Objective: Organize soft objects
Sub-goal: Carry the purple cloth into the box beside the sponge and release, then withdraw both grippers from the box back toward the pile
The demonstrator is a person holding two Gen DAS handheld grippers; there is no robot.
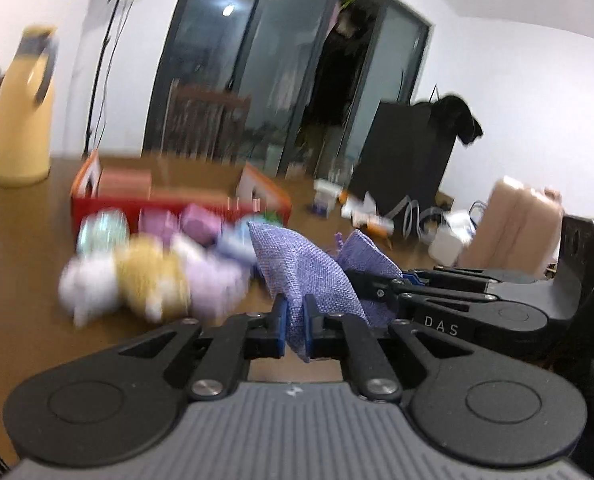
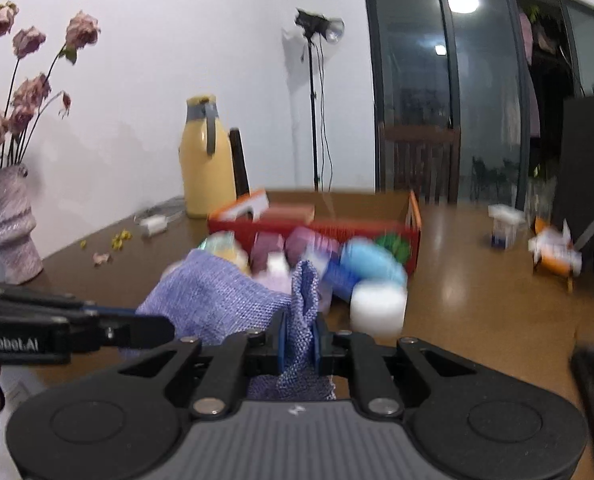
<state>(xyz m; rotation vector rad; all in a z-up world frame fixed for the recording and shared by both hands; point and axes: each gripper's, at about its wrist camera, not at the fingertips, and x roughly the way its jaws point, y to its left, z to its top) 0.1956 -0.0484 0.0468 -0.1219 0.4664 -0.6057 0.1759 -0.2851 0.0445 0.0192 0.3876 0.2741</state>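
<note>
A purple woven cloth pouch (image 1: 301,268) hangs between both grippers above the brown table (image 1: 25,248). My left gripper (image 1: 295,328) is shut on one edge of the cloth. My right gripper (image 2: 300,340) is shut on another edge of the same pouch (image 2: 213,300). In the left wrist view the right gripper (image 1: 381,284) reaches in from the right and pinches the cloth. In the right wrist view the left gripper (image 2: 149,330) comes in from the left. Behind the pouch lies a blurred heap of soft toys and yarn balls (image 1: 145,276).
A red and orange cardboard box (image 1: 177,196) stands open behind the heap. A yellow thermos jug (image 2: 207,160) and a vase of dried roses (image 2: 7,224) stand at the wall side. A white round container (image 2: 377,306) and small packages (image 2: 553,256) sit on the table to the right.
</note>
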